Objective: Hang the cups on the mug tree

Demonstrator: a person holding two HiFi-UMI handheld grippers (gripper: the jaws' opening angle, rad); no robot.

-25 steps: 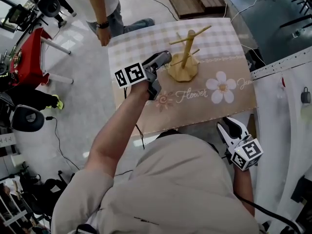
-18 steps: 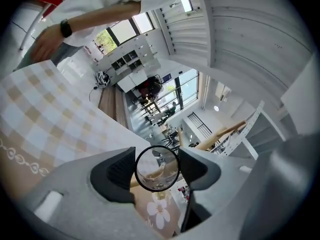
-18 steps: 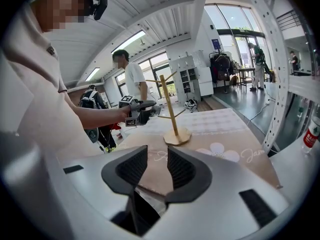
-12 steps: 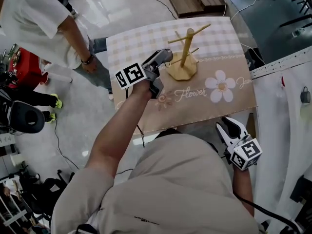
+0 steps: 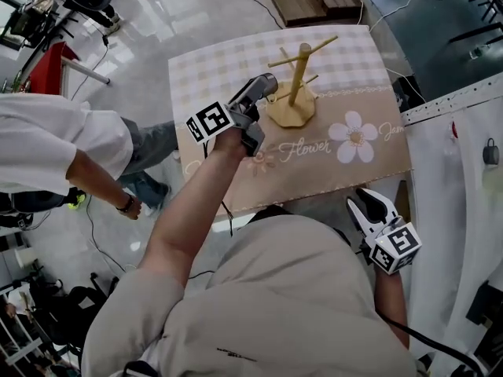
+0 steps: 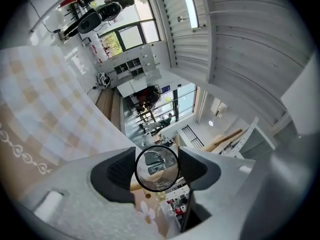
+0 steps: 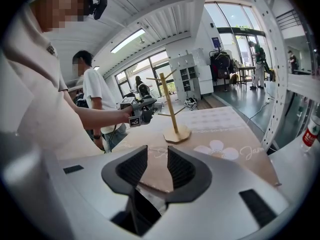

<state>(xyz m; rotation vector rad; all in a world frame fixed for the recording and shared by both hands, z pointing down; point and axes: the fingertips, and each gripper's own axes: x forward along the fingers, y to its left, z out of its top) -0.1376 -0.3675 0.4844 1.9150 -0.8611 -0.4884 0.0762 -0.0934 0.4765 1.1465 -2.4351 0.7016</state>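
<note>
The wooden mug tree [image 5: 295, 77] stands upright on the far middle of the table, its pegs bare; the right gripper view shows the mug tree [image 7: 171, 107] too. My left gripper [image 5: 265, 89] hovers just left of the tree and is shut on a clear glass cup [image 6: 157, 168], which sits between the two dark pads. The left gripper [image 7: 141, 109] is level with the tree's lower pegs. My right gripper [image 5: 368, 205] hangs below the table's near right edge; its jaws stand narrowly open with nothing between them [image 7: 157, 160].
A checked and beige cloth with a flower print [image 5: 355, 142] covers the table. A person in a white shirt [image 5: 67, 144] stands at the left. A white perforated panel [image 5: 460, 100] flanks the table's right side. A bottle [image 7: 311, 132] stands at far right.
The person in the white shirt has walked from the table's far left corner down its left side. Both grippers have stayed almost where they were.
</note>
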